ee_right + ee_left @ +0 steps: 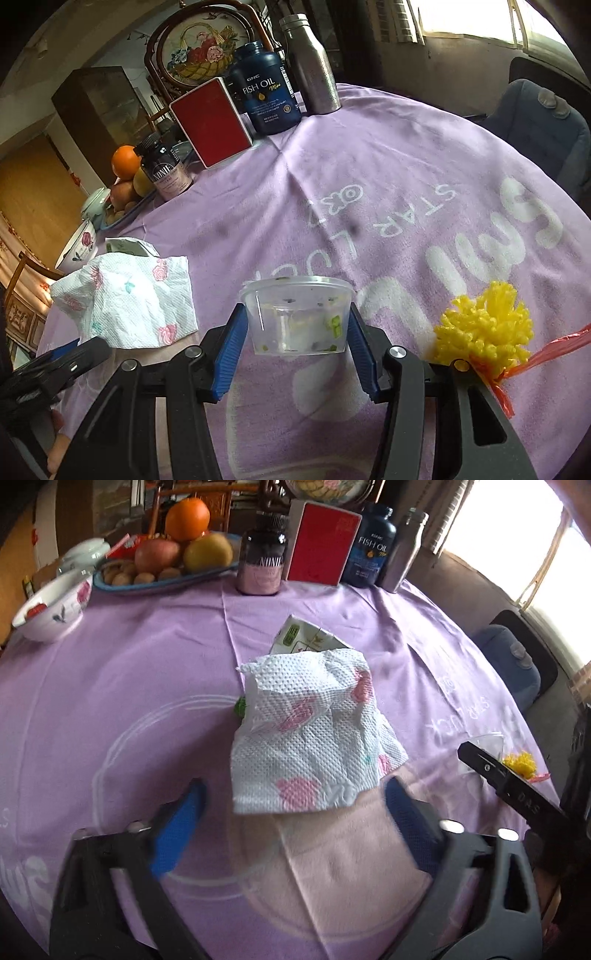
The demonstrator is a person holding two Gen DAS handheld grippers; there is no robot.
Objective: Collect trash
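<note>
**Inspector:** Clear thin plastic, a small round tub (298, 318) with green food scraps stuck inside, sat between the blue pads of the right gripper (295, 345). The jaws pinched its side walls, the pads pressing on either flank below the rim.

**Assessor:** And its handling?

**Inspector:** Light and flexible, in my judgement. The wall would buckle under a hard squeeze, and the smooth taper could let it slip downward. A hold just under the rim looked safest.

**Assessor:** The other side?

**Inspector:** The left gripper (295, 814) had its jaws spread, nothing between the pads. Just ahead of it lay a crumpled white paper towel with pink rose print (308, 731), resting on the lilac printed cloth covering the desk (122, 657) and draped over a small white-and-green carton (303, 635).

**Assessor:** Where to take the towel?

**Inspector:** At a raised fold near its front edge. It appeared soft and almost weightless, liable to tear or unfold when lifted.
</note>
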